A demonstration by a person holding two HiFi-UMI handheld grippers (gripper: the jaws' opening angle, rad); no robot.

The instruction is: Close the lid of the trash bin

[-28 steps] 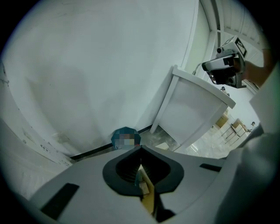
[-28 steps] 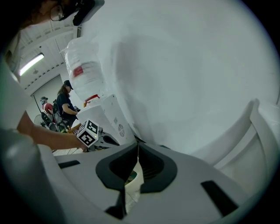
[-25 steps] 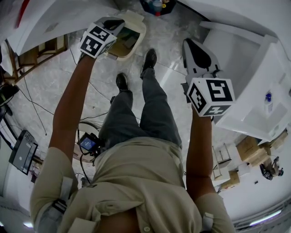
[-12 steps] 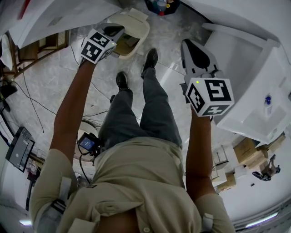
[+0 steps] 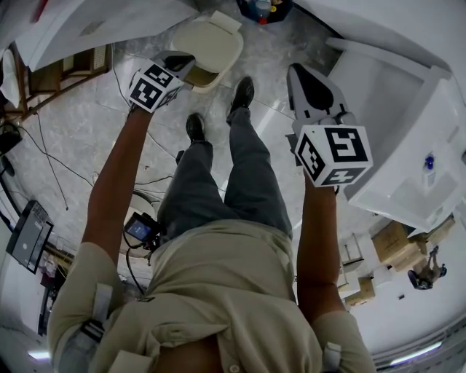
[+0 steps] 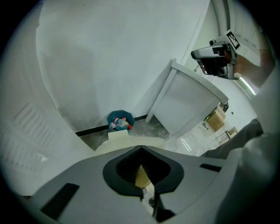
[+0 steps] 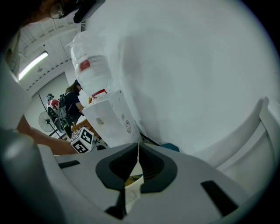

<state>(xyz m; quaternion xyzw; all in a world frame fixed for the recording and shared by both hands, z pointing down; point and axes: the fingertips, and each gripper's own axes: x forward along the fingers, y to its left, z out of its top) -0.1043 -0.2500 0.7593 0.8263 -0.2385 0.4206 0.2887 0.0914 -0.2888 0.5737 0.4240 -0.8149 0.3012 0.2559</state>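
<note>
The cream trash bin (image 5: 191,82) stands on the marble floor ahead of the person's shoes. Its lid (image 5: 211,40) lies almost flat over it, leaving a narrow dark slit at the near edge. My left gripper (image 5: 180,60) is shut, with its tips over the near left rim of the bin. In the left gripper view the shut jaws (image 6: 141,148) point across the lid (image 6: 114,139). My right gripper (image 5: 300,73) is held up to the right, away from the bin, shut on nothing. The right gripper view shows its tips (image 7: 138,145) together.
A large white cabinet (image 5: 393,95) lies to the right. A blue tub of bottles (image 5: 258,9) sits behind the bin, also visible as the blue tub (image 6: 120,121). Cables (image 5: 44,160) and a small device (image 5: 29,237) are on the floor at left. A water dispenser (image 7: 94,74) stands nearby.
The bin's lid has swung down from open to nearly flat, hiding the contents. My left gripper has followed it down, a little nearer. The right gripper has barely moved.
</note>
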